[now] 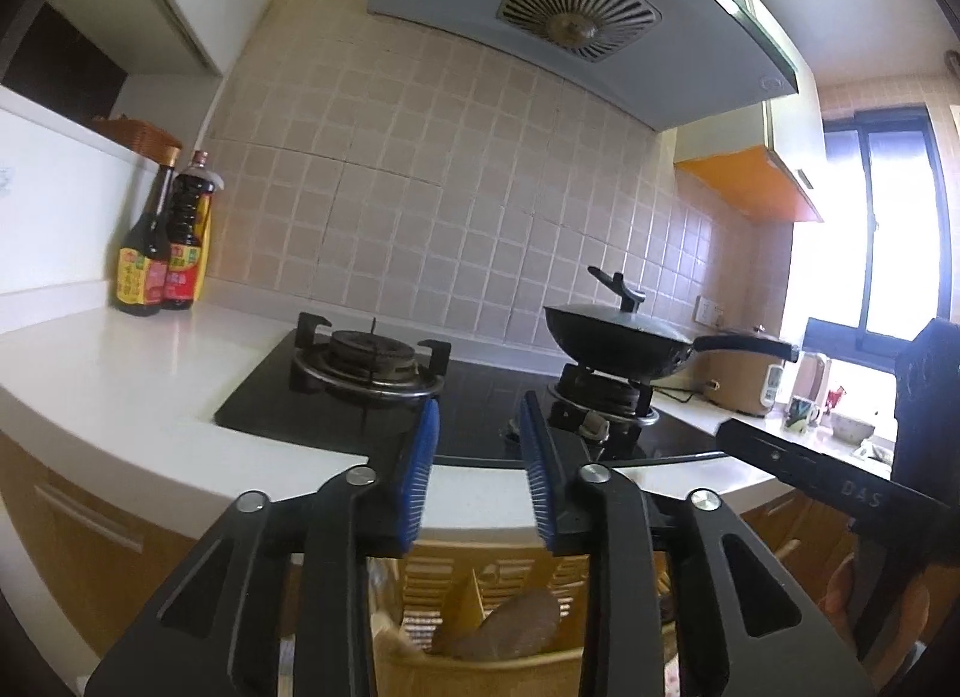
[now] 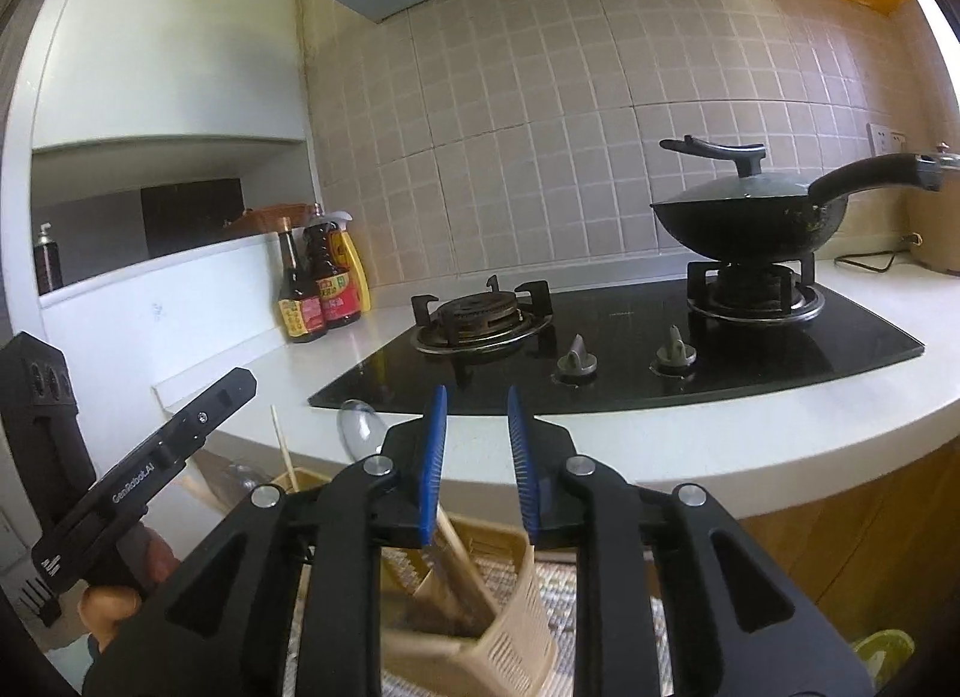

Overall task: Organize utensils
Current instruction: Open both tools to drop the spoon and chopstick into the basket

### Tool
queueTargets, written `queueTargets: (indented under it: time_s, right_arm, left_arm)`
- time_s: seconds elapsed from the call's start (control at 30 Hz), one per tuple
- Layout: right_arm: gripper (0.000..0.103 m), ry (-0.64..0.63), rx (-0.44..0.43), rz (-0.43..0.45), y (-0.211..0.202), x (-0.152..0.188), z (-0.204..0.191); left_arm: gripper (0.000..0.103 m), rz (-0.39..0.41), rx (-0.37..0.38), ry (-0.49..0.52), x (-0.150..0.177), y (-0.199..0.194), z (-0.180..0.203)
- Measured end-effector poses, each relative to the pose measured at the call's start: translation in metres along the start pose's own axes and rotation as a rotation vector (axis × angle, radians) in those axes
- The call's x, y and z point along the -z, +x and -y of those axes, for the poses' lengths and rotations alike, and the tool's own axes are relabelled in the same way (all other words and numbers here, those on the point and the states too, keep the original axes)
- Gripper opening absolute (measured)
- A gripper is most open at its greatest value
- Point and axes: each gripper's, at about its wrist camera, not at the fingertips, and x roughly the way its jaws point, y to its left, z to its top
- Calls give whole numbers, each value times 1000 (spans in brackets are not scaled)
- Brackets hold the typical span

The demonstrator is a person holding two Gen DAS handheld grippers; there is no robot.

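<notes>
My left gripper [image 1: 480, 427] is open and empty, its blue pads apart above the counter's front edge. Below it a beige slatted utensil holder [image 1: 498, 595] holds a round flat utensil head [image 1: 516, 619]. My right gripper [image 2: 477, 415] is open and empty too. Below it the same beige holder [image 2: 480, 631] holds wooden utensil handles [image 2: 456, 553]. A clear spoon bowl [image 2: 360, 433] and a thin chopstick [image 2: 282, 445] stick up to the left. The left gripper's body [image 2: 150, 475] shows at the left of the right wrist view, and the right gripper's body [image 1: 840, 481] at the right of the left wrist view.
A black gas hob [image 2: 630, 349] sits in the white counter [image 1: 120, 373], with a lidded black wok [image 2: 750, 217] on its right burner. Sauce bottles [image 1: 162, 241] stand at the back left by the tiled wall. A rice cooker [image 1: 744, 385] and cups stand near the window.
</notes>
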Motion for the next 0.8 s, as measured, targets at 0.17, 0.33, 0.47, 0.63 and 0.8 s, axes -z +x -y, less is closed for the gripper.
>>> queueTargets:
  time_s: [0.17, 0.33, 0.47, 0.63, 0.8]
  right_arm:
    - [49, 8, -3, 24, -50, 5, -12]
    - [54, 15, 3, 4, -89, 22, -32]
    - [63, 4, 37, -30, -106, 45, -47]
    - [72, -41, 214, -19, -124, 87, -60]
    - [78, -85, 282, 2, -120, 120, -64]
  left_arm:
    - [56, -15, 26, -38, -6, -41, -1]
    - [73, -51, 52, -15, -4, -80, 13]
    - [81, -64, 33, 14, 9, -112, 28]
    - [90, -104, -93, -22, 47, -140, 31]
    - [90, -72, -264, 39, 87, -145, 32]
